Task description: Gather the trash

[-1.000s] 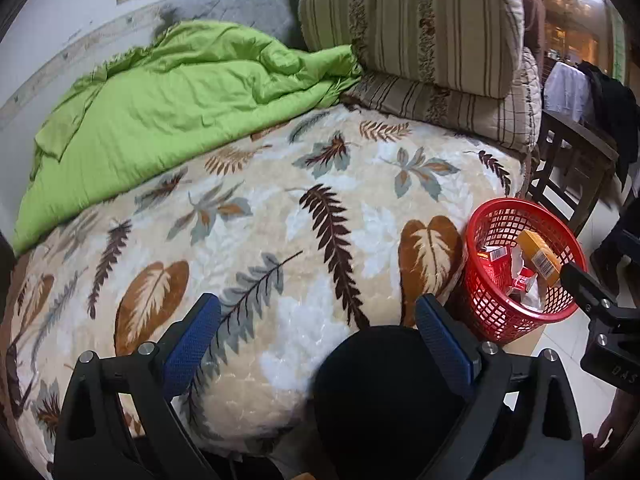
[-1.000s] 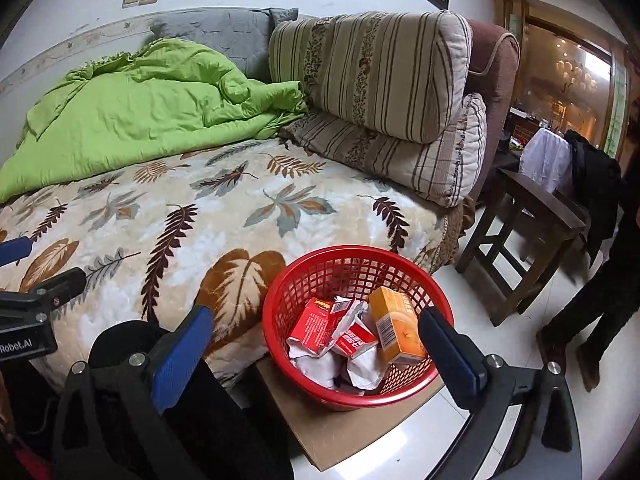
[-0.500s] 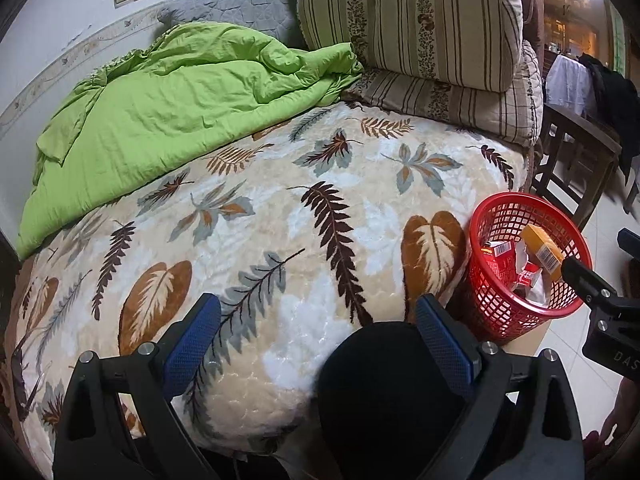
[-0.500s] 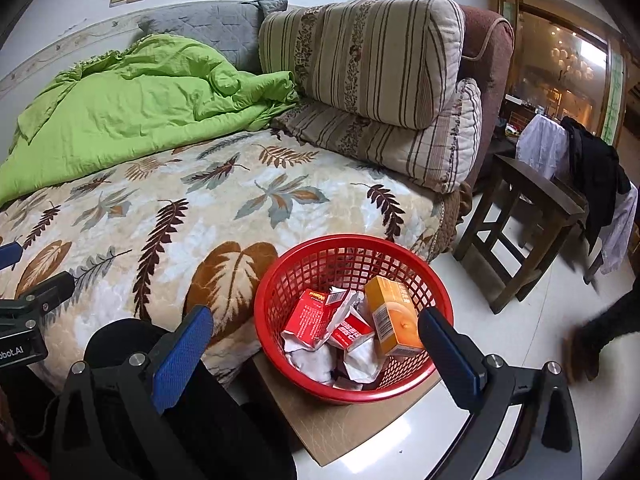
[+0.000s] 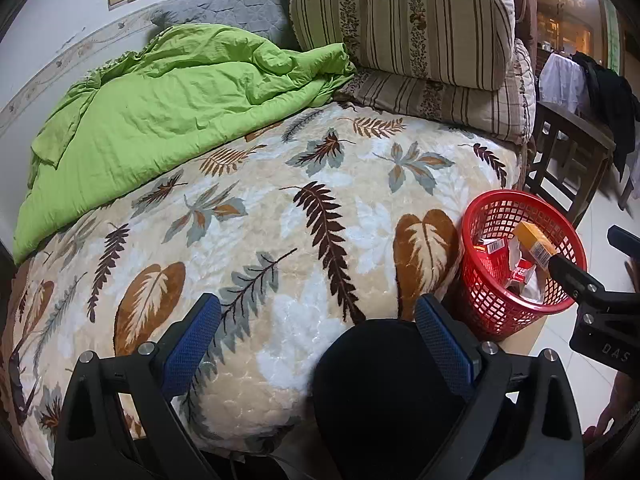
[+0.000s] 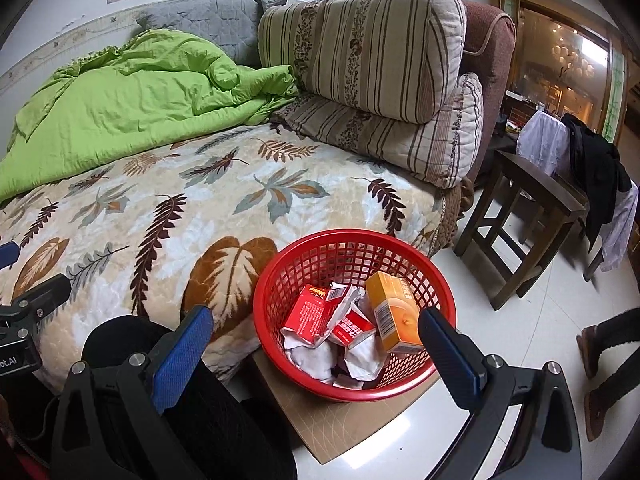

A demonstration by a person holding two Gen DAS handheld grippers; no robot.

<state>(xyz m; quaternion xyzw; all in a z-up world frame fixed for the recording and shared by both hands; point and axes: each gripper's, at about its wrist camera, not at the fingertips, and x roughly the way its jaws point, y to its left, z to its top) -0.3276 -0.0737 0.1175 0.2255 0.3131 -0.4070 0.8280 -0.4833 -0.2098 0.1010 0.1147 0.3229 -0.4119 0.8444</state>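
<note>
Your left gripper (image 5: 318, 338) and right gripper (image 6: 310, 344) both hang with fingers spread wide and empty, the red basket (image 6: 440, 284) of boxes and crumpled paper sitting just ahead of your right one, beside the bed (image 6: 200, 184).

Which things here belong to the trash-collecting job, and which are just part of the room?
Part of the job:
red basket
orange carton
red packets
crumpled white paper
left tool and right tool, both open and empty

Just lying about:
green quilt
striped cushions
leaf-print blanket
wooden stool
cardboard sheet under the basket
</note>
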